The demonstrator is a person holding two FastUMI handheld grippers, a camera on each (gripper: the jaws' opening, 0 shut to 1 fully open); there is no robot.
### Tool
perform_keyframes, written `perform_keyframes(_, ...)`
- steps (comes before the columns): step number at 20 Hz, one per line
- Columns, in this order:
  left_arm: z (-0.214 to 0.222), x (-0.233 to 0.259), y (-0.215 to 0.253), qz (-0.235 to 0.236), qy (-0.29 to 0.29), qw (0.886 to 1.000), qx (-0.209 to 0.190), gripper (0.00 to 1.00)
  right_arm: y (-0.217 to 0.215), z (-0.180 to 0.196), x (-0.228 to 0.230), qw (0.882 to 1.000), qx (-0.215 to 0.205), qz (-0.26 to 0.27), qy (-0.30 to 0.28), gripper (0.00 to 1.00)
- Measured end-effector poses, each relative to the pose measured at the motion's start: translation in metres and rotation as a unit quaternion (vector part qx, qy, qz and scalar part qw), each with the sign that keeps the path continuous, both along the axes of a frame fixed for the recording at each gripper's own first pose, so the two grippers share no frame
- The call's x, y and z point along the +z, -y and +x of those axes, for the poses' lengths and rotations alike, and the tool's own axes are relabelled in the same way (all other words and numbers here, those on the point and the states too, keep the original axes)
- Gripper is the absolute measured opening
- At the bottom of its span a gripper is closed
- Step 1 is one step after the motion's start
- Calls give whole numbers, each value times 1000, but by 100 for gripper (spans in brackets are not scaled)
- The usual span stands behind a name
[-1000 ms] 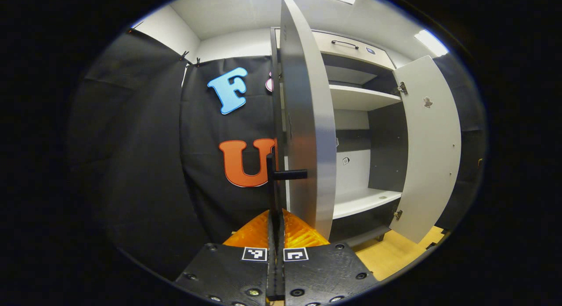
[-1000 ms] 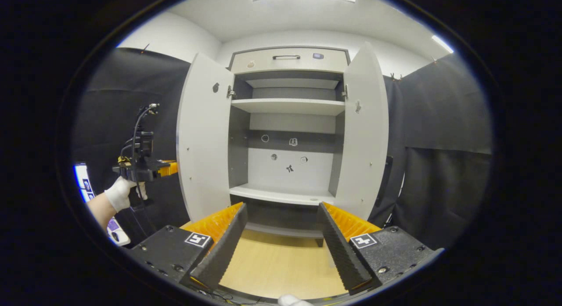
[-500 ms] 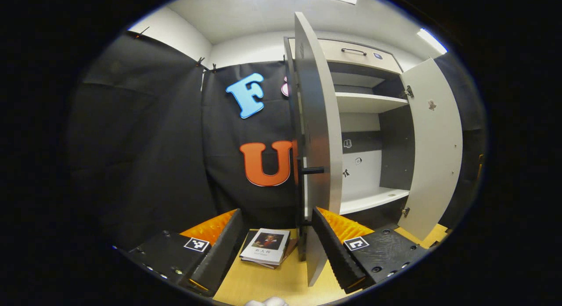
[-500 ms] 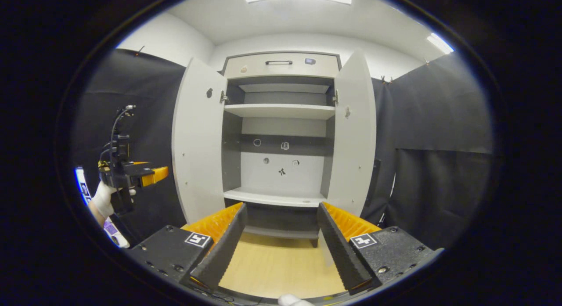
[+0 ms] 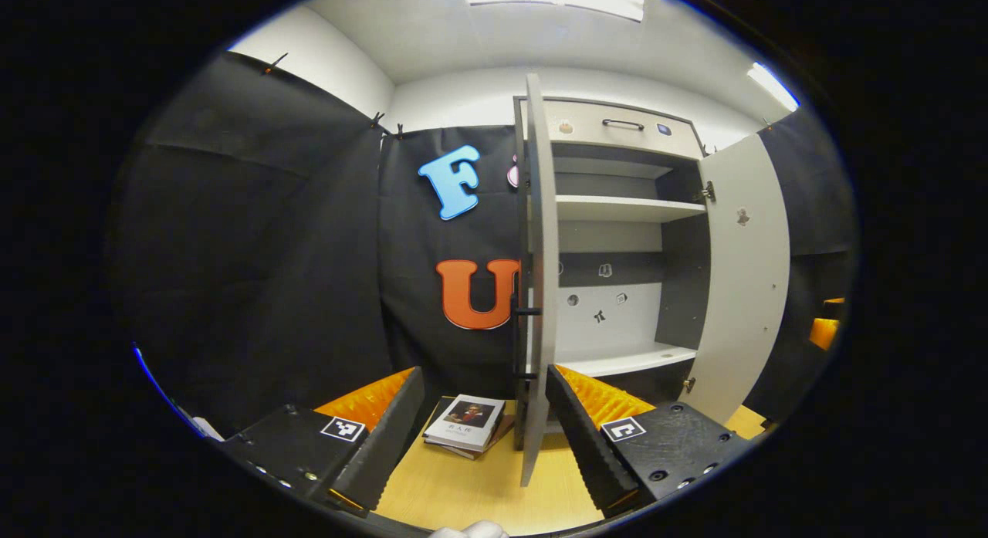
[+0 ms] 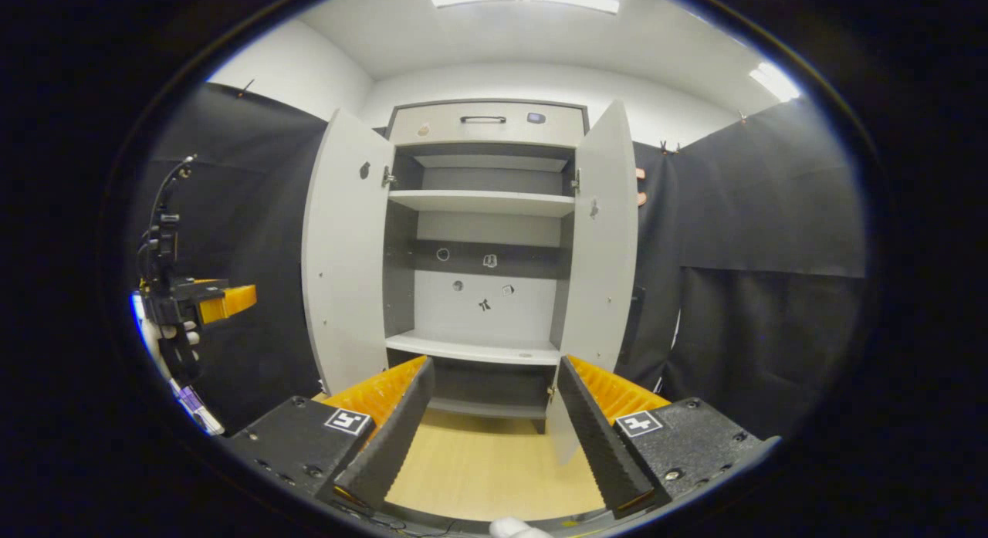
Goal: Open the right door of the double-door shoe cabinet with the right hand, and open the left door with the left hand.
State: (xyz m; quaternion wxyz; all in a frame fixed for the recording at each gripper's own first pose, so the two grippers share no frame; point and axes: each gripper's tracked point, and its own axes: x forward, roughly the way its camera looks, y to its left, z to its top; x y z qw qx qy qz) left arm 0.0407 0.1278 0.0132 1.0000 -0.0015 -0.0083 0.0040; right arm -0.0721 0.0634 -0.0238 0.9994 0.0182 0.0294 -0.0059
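Left gripper [image 5: 482, 438]: fingers spread wide, holding nothing, just short of the left door [image 6: 343, 252], which stands fully swung out. Shoe cabinet [image 6: 485, 214] interior exposed. Right door [image 6: 606, 237] likewise open. Right gripper [image 6: 490, 438]: fingers apart, empty.

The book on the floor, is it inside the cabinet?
No, the book lies on the floor outside the cabinet, beside the left door.

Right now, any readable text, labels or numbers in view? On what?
No text can be read.
Book cover: print under a picture, too small to read.
Stickers on the back of the cabinet: too small to tell if any carry words.
Markers: coded square patterns, no words.
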Motion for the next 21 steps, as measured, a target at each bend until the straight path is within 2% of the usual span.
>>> perform_keyframes(5,-34,16,63,6,13,1000,-19,95,26,0,5,1000,-8,6,8,100)
perform_keyframes(9,-48,5,115,-1,0,999,-40,95,47,4,4,1000,-4,7,7,100)
perform_keyframes(16,-56,1,143,11,-6,1000,-22,96,73,15,-2,1000,9,15,3,100)
perform_keyframes(21,-56,-1,145,11,-12,1000,-22,96,68,20,-1,1000,22,13,3,100)
